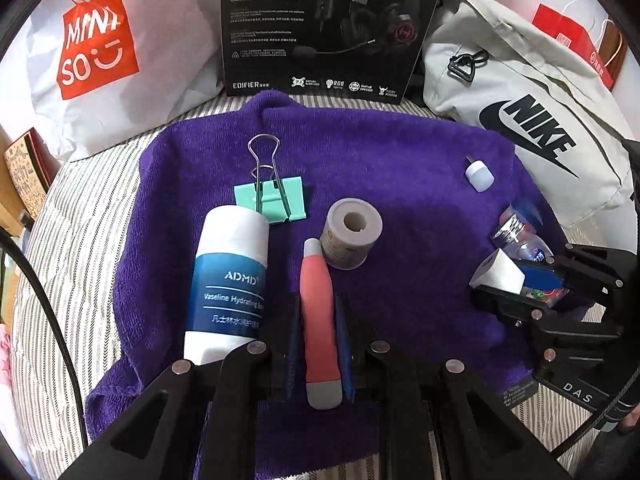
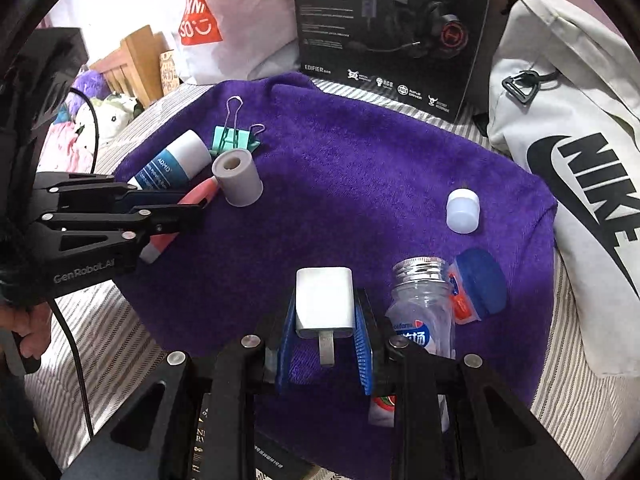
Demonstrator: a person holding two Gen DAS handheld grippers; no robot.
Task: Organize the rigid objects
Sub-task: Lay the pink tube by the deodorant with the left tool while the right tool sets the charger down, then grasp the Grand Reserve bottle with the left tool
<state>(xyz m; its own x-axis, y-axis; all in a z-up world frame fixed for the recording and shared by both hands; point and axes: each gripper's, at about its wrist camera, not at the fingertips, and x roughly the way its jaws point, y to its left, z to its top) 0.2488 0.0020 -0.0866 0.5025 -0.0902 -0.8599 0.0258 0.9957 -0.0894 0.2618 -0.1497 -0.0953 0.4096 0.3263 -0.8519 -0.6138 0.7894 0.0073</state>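
Observation:
A purple towel point(image 1: 400, 152) holds the objects. My left gripper point(image 1: 318, 320) is shut on a coral-red pen-shaped tool point(image 1: 318, 300) with grey ends, which lies along the fingers. Beside it lie a white-and-blue ADMD tube point(image 1: 230, 280), a mint binder clip point(image 1: 276, 198) and a grey roll point(image 1: 352, 232). My right gripper point(image 2: 325, 320) is shut on a white plug charger point(image 2: 325, 300), its prong pointing back toward the camera. Right of it stands a clear lidless bottle point(image 2: 422, 304), with a blue lid point(image 2: 480, 280) and a small white cap point(image 2: 463, 210) nearby.
A black headphone box point(image 1: 332, 28) stands behind the towel. A white Nike bag point(image 2: 568, 140) crowds the right side, and a white Miniso bag point(image 1: 100, 48) the back left. Striped bedding point(image 2: 112, 320) surrounds the towel. A hand point(image 2: 28, 328) holds the left tool.

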